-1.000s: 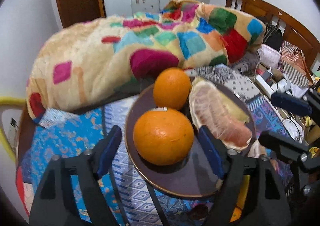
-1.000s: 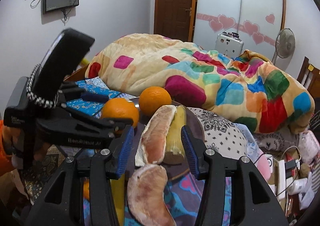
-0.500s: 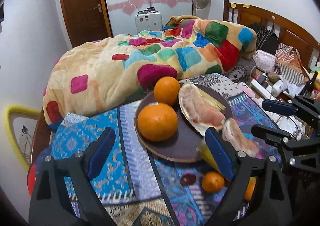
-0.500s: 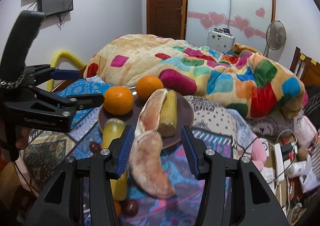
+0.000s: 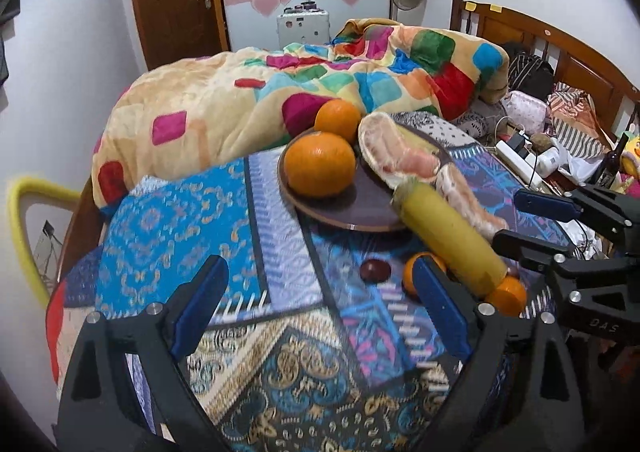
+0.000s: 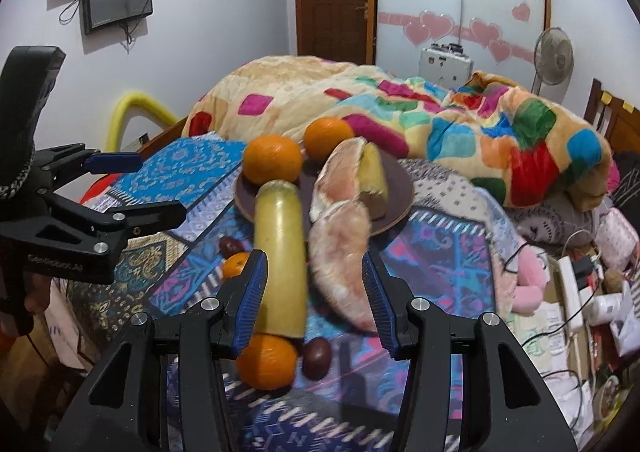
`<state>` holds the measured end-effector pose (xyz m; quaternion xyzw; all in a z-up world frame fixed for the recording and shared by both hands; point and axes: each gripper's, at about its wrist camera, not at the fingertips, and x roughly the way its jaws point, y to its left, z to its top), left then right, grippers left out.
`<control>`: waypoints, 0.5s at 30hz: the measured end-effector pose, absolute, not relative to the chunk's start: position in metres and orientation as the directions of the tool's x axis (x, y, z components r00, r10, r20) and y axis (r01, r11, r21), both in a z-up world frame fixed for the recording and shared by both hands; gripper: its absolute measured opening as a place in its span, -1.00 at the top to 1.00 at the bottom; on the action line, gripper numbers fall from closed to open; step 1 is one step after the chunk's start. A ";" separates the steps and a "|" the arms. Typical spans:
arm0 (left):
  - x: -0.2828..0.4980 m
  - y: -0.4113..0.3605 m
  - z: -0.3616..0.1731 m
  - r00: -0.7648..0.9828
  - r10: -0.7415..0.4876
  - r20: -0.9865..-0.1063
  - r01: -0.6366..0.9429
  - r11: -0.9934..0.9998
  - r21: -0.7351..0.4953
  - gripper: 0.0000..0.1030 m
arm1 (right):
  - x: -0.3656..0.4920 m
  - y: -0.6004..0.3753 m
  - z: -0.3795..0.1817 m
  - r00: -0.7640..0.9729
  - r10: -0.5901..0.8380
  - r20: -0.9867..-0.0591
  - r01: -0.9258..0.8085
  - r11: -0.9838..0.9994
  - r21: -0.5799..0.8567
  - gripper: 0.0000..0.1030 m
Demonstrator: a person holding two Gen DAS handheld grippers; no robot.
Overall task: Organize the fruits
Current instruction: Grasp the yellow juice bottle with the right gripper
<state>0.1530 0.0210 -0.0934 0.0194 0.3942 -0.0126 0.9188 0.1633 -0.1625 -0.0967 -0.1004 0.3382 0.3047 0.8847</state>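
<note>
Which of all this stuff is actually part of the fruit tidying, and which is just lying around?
Part of the job: brown plate, two big oranges, pomelo pieces, yellow fruit, small oranges, dark fruits.

Just lying about: patchwork blanket, fan, wall screens.

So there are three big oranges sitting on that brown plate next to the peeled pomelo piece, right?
Not quite: the brown plate holds two big oranges, one nearer and one behind, beside the peeled pomelo piece. The right wrist view shows it. The other, smaller oranges lie on the cloth.
</note>
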 end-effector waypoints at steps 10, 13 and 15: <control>0.138 0.039 -0.107 0.686 0.021 -0.727 0.017 0.999 0.044 -0.83 | 0.170 -0.134 -0.113 0.529 0.466 -0.709 -0.636 0.771 0.032 0.36; 0.138 0.043 -0.110 0.689 0.023 -0.724 0.015 0.999 0.046 -0.83 | 0.179 -0.129 -0.115 0.525 0.451 -0.722 -0.629 0.777 0.027 0.36; 0.138 0.045 -0.112 0.690 0.023 -0.724 0.016 0.999 0.047 -0.83 | 0.183 -0.125 -0.116 0.521 0.446 -0.728 -0.632 0.775 0.022 0.33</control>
